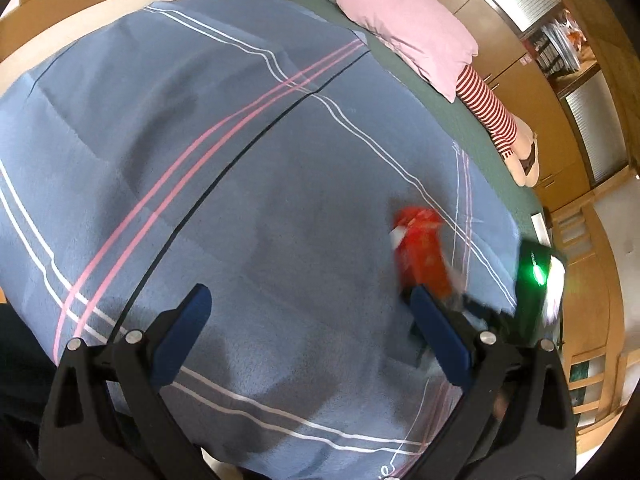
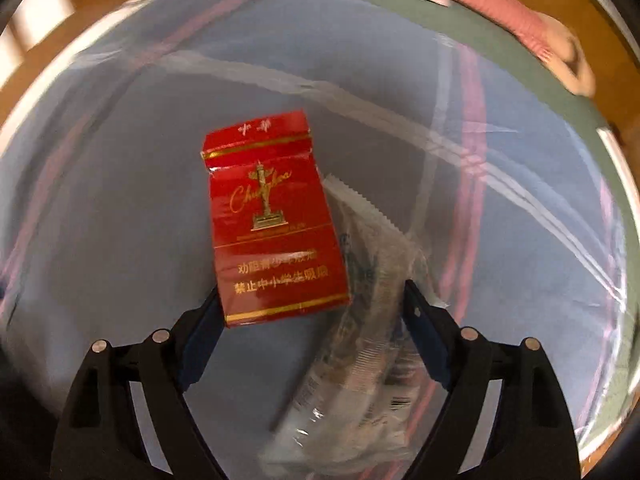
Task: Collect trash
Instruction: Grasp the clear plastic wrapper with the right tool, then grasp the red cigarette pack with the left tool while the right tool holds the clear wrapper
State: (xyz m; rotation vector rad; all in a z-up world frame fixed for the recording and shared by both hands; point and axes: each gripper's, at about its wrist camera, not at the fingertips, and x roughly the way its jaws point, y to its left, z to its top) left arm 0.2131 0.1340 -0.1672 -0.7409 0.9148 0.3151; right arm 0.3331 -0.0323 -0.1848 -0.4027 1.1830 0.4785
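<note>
You work over a bed (image 1: 200, 140) spread with a blue blanket (image 2: 100, 220) striped white and pink; a pink pillow (image 1: 408, 36) and a doll in striped leggings (image 1: 488, 108) lie along its far edge, well apart from the trash.

The trash is two pieces. The larger is a clear wrapper (image 2: 360, 340), crinkled, with a zigzag-cut end. Judge it nearly weightless, limp and slick: it will slide and fold under the pads, so take it where it bunches thickest, not at a single thin edge. The smaller is a red pack (image 2: 272, 220), a cigarette box with its lid torn and dented. It is probably empty, light and easily crushed, but stiff enough for a pinch across its narrow width near the bottom.

In the right wrist view both pieces sit between the fingers of your right gripper (image 2: 312, 300). The jaws stand wide. The pack's lower corner overlaps the left finger (image 2: 200, 336), and the wrapper runs along the inside of the right finger (image 2: 424, 332) and down toward the camera. The background is smeared while the pack reads sharp, so the trash may be riding with the gripper, but I cannot tell whether the pads actually press it.

Your left gripper (image 1: 308, 332) is wide apart and holds nothing. It hovers above bare blanket, and in its view the pack (image 1: 420, 248) shows blurred just beyond the right fingertip.
</note>
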